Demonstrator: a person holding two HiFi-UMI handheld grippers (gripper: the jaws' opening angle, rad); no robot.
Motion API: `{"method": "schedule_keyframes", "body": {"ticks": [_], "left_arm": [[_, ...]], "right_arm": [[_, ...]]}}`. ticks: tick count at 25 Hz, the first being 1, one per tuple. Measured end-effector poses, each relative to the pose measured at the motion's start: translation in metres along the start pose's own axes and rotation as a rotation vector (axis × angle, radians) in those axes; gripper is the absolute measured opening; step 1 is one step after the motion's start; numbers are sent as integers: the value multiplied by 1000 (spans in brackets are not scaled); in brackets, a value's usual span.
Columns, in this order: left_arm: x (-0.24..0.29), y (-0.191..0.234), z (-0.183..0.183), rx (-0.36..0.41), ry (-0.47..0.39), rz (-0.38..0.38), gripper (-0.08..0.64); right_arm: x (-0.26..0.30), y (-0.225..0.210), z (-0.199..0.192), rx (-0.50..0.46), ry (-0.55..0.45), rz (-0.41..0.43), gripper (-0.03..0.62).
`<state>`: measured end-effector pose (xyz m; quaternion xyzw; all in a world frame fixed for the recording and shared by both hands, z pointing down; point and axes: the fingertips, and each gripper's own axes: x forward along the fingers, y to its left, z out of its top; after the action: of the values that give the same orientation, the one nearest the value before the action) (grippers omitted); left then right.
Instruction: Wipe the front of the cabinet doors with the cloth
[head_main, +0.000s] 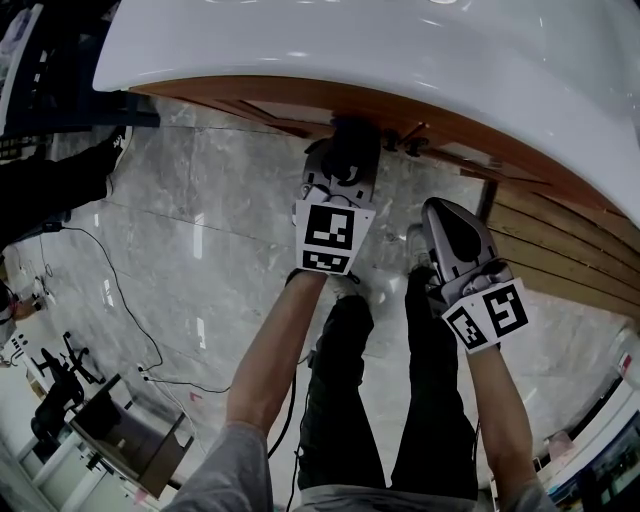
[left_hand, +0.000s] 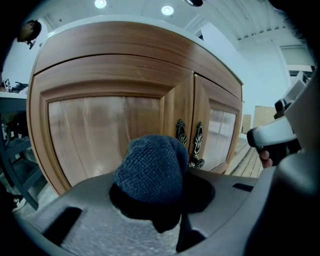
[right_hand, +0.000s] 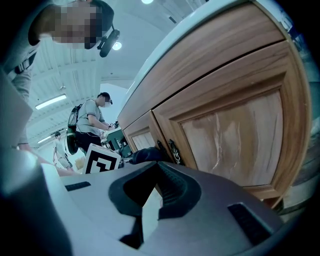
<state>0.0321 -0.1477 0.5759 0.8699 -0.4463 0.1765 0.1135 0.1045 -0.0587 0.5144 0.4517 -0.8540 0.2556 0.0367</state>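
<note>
A dark blue-grey knitted cloth (left_hand: 151, 170) bulges from my left gripper (left_hand: 156, 205), whose jaws are shut on it. In the head view the left gripper (head_main: 340, 170) holds the cloth (head_main: 355, 142) up close to the wooden cabinet doors (left_hand: 105, 132), just under the white countertop (head_main: 400, 60), near the two dark ornate handles (left_hand: 190, 140) where the doors meet. Whether the cloth touches the wood I cannot tell. My right gripper (head_main: 447, 228) hangs lower and to the right, off the right door (right_hand: 235, 135). Its jaws (right_hand: 152, 200) stand shut with nothing in them.
Grey marble floor (head_main: 200, 230) lies below, with a black cable (head_main: 120, 290) and a cart (head_main: 120, 430) at lower left. Wooden slats (head_main: 560, 250) run along the right under the countertop. The person's dark trousers (head_main: 400, 400) are beneath the grippers. Another person (right_hand: 90, 122) stands far off.
</note>
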Motion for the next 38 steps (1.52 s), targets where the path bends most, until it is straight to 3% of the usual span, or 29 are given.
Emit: {"method": "schedule_keyframes", "body": {"ticks": [10, 18, 25, 33, 38], "left_arm": [[-12, -22, 1, 47, 24, -109, 98], [-52, -26, -14, 9, 37, -142, 98], [-81, 11, -48, -30, 77, -46, 98], [-89, 74, -74, -92, 91, 141, 98], [-82, 103, -87, -183, 92, 170, 98]], "right_arm": [[1, 8, 8, -17, 11, 13, 9], [9, 23, 15, -20, 16, 28, 9], [18, 37, 17, -32, 15, 53, 9], [32, 51, 3, -38, 25, 61, 9], [42, 58, -3, -47, 34, 52, 9]]}}
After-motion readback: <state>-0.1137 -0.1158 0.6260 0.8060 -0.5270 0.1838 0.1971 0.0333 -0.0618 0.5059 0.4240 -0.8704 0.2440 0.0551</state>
